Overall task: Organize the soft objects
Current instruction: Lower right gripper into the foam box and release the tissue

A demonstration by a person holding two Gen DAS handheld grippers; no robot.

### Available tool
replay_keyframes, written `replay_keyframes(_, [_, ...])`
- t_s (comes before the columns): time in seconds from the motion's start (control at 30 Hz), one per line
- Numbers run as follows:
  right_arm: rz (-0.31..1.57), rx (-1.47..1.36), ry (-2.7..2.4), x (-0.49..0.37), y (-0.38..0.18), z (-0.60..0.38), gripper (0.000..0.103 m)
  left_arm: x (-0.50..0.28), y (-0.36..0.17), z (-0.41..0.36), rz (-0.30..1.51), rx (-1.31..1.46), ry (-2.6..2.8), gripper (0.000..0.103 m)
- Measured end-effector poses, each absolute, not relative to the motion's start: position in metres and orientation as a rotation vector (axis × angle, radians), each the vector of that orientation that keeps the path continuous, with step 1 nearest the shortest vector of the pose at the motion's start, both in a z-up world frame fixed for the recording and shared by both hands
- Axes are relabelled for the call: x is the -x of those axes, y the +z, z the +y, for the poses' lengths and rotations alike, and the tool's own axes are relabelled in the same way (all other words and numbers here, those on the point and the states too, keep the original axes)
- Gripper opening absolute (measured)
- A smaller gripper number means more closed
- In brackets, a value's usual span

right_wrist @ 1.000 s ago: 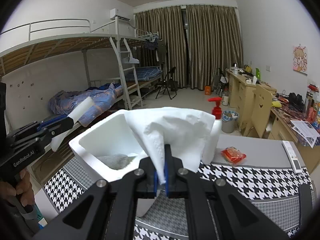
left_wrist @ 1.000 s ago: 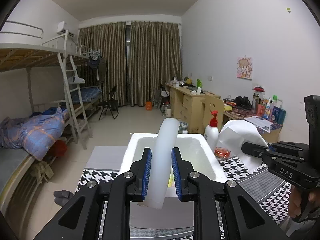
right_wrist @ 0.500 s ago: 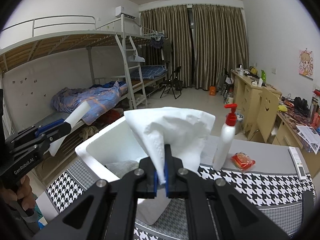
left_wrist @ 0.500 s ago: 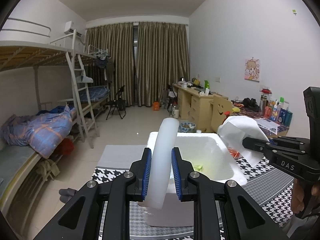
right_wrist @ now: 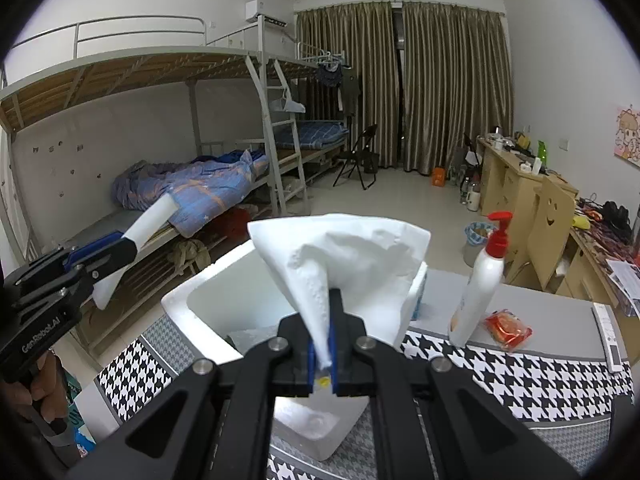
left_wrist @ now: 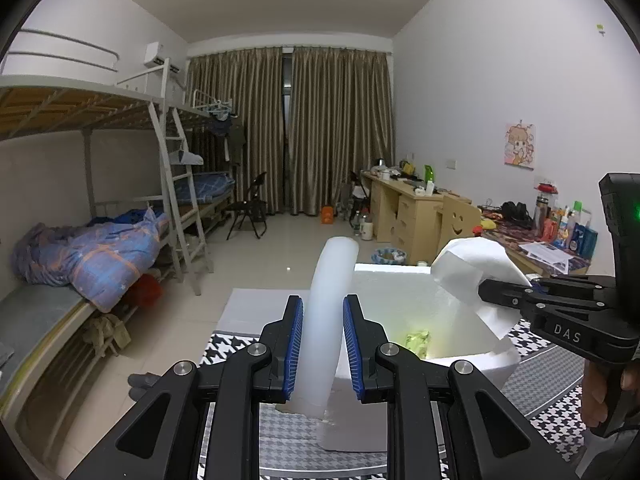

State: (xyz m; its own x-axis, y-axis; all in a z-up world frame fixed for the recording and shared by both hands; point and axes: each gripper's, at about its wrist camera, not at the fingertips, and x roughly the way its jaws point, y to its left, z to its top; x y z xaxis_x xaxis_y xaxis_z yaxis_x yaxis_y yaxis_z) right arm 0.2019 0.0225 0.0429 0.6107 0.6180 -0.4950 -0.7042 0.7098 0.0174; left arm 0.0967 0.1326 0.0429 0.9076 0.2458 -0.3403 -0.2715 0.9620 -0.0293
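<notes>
The left gripper (left_wrist: 322, 354) is narrowly parted, its blue pads clamped on a curved white foam strip (left_wrist: 330, 304) that rises upright between them, just left of the white foam box (left_wrist: 468, 354). The right gripper (right_wrist: 323, 354) is pinched almost fully closed on a crumpled white tissue (right_wrist: 352, 256), held above the box's near edge. The box rests on a houndstooth table cover (right_wrist: 520, 376).

A shared dormitory room — metal bunk beds (right_wrist: 168, 92) with a ladder (left_wrist: 176, 208) line one wall, a rumpled blue quilt (right_wrist: 188, 188) on a lower bunk. Opposite stand wooden desks (left_wrist: 408, 204) cluttered with bottles and toiletries, a folding chair (left_wrist: 248, 208) — and long brown curtains (left_wrist: 288, 128) close the far window.
</notes>
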Motion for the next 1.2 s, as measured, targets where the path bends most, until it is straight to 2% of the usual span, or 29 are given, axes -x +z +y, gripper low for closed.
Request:
replay_keyframes(0.5, [0.553,0.200,0.779,-0.220,0.029,0.050,0.010,-0.093,0.037,0.144,0.358,0.083,0.325,0.022])
replay_keyframes(0.57, [0.561,0.202,0.781,-0.221,0.026,0.053,0.015,-0.093,0.036,0.144,0.362,0.086,0.326,0.022])
replay_keyframes(0.6, [0.572,0.203,0.779,-0.222,0.024,0.055,0.023,-0.094,0.036,0.145,0.365,0.087,0.330,0.022])
replay_keyframes(0.73, [0.584,0.195,0.781,-0.225,0.022,0.055,0.065,-0.094,0.036,0.145,0.368,0.084,0.336,0.022])
replay_keyframes(0.8, [0.562,0.208,0.776,-0.222,0.023,0.055,0.072,-0.094,0.037,0.145,0.369,0.086,0.336,0.022])
replay_keyframes(1.0, [0.543,0.175,0.780,-0.219,0.031,0.042,0.085,-0.095,0.037,0.145,0.372,0.079,0.328,0.022])
replay_keyframes(1.2, [0.525,0.169,0.772,-0.215,0.036,0.030,0.086,-0.096,0.038,0.142,0.370,0.075,0.320,0.022])
